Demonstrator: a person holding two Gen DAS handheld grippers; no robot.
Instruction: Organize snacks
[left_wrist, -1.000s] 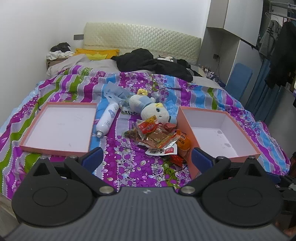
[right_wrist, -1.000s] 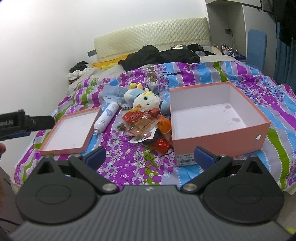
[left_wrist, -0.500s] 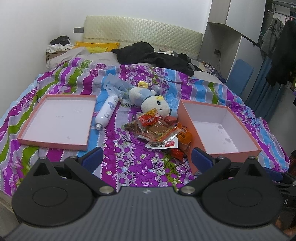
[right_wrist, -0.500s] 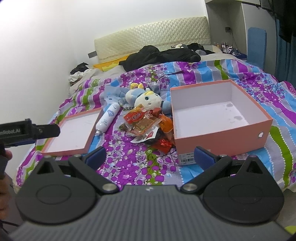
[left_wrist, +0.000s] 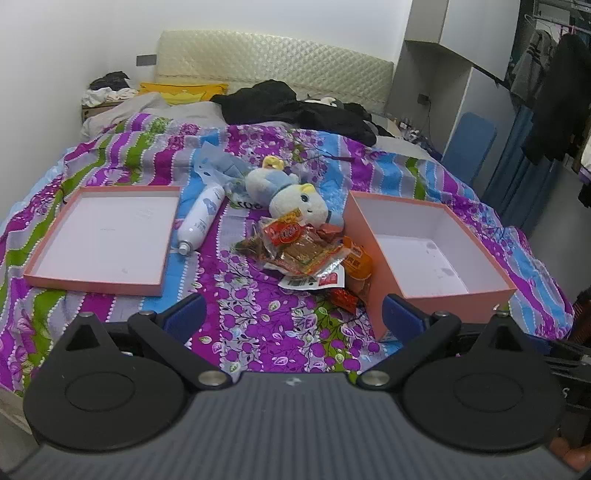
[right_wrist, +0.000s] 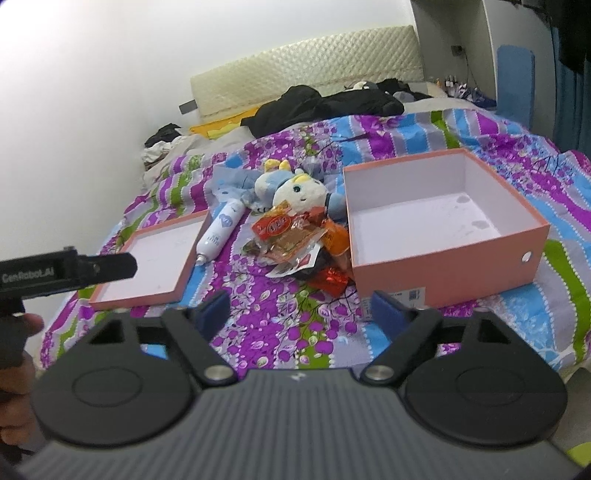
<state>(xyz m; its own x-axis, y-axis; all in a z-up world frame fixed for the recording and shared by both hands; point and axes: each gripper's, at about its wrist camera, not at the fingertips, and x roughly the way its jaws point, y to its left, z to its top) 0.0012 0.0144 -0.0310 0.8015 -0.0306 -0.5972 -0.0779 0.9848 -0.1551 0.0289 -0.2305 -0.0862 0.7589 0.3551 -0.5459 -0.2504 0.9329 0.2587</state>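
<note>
Blue-padded fingers of the left gripper (left_wrist: 291, 317) and the right gripper (right_wrist: 301, 308) are spread wide apart with nothing between them, each hovering above the near edge of a purple flowered bedspread (left_wrist: 266, 332). Ahead of both sets of jaws, well apart from them, a pile of snack packets (left_wrist: 306, 254) lies on the bedspread, touching the left wall of a deep pink box (left_wrist: 428, 243). A white spray bottle (left_wrist: 201, 218), a plush toy (left_wrist: 291, 195) and a shallow pink box lid (left_wrist: 101, 236) lie to the left and behind
</note>
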